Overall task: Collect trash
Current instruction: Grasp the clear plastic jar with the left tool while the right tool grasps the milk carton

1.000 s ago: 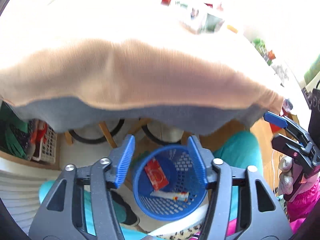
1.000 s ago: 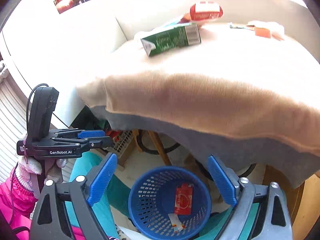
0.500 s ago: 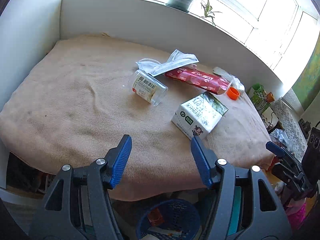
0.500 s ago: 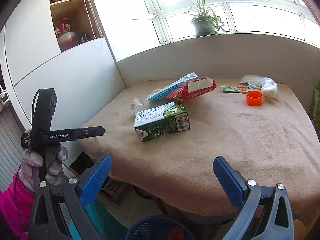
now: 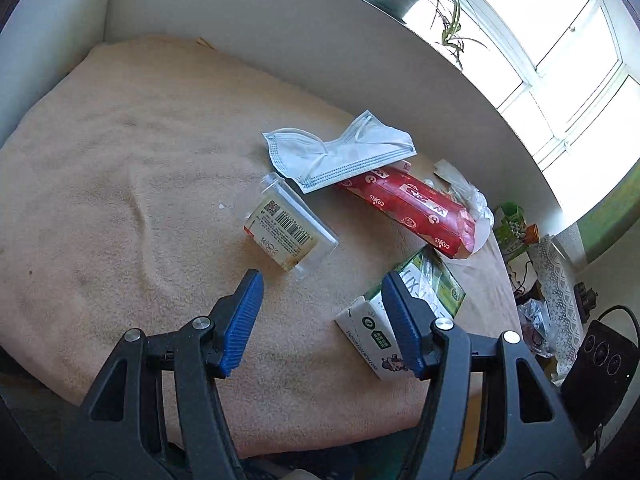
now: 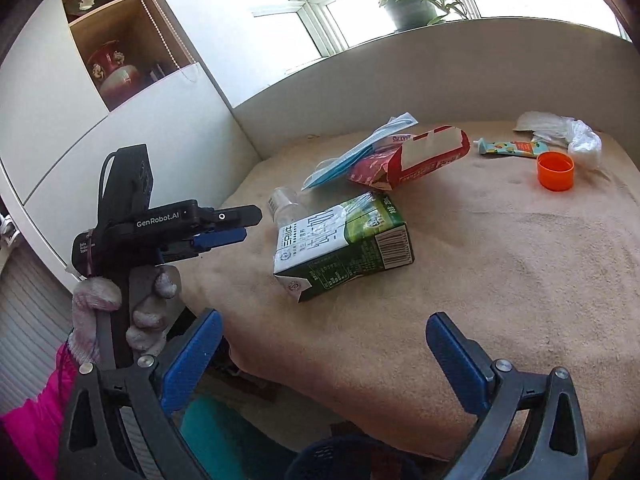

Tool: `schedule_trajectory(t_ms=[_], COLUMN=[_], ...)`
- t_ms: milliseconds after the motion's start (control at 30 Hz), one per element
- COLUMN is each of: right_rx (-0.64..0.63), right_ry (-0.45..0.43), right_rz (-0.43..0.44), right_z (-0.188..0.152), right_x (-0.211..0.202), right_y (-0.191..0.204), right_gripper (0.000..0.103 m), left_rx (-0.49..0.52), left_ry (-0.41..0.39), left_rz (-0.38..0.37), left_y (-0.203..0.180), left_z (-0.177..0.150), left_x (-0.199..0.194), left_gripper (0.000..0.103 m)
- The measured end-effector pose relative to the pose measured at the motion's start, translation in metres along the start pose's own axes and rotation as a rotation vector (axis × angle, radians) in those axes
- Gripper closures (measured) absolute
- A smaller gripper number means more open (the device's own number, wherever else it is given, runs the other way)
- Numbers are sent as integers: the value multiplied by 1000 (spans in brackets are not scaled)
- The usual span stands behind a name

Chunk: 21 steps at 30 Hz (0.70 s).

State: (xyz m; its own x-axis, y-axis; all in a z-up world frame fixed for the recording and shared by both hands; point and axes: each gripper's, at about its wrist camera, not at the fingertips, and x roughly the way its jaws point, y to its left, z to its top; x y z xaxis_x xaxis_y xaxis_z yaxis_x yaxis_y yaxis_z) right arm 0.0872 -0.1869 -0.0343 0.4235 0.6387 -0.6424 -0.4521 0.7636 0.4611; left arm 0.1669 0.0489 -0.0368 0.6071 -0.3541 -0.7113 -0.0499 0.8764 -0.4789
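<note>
**Trash on tabletop: items left to collect, both grippers empty**

Setting: a sunlit corner by a window, potted plant on the sill, white walls on two sides. A tabletop covered in a tan cloth carries the trash.

Items on the cloth:
- Clear plastic jar, on its side, barcode label up, nearest the left gripper.
- Face mask, pale blue, lying partly over the red box.
- Red box, on its side, open end toward the far right.
- Green-and-white carton, on its side, near the front edge of the tabletop.
- Small tube, orange cap and crumpled clear plastic, grouped at the far right.

Bin: the dark rim of a basket shows below the table's front edge, between the right gripper's fingers.

Grippers: left hand-held gripper, fingers wide apart, holding nothing, hovering above the cloth just short of the jar, with the carton just behind its right finger. Right hand-held gripper, fingers spread wide, holding nothing, low at the front edge facing the carton.

Step in hand: reaching for the next piece, likely the jar with the left gripper. Next move calls for lowering the fingers to either side of the jar's round body, closing gently so it does not roll, then carrying it to the basket.
</note>
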Motion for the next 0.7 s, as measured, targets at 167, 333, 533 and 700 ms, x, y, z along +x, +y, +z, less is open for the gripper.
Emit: schedule_trajectory(t_ms=[167,333,533,700], right_rx=[67,109,220,310], right_ry=[27,36,66,79], right_rz=[25,-1,6,0], right_z=[13,25,38,47], right_x=[24,42,60,75], right_y=[-2,-6,-20,-33], right_gripper=[0,0,0,0], left_rx=[-69,-96,-106,-91], left_ry=[16,24,40,52], left_rz=[-9,2,32,68], left_y=[13,22,26,19], left_z=[15,27,38,43], left_x=[14,26,42,59], left_gripper=[40,40,40,40])
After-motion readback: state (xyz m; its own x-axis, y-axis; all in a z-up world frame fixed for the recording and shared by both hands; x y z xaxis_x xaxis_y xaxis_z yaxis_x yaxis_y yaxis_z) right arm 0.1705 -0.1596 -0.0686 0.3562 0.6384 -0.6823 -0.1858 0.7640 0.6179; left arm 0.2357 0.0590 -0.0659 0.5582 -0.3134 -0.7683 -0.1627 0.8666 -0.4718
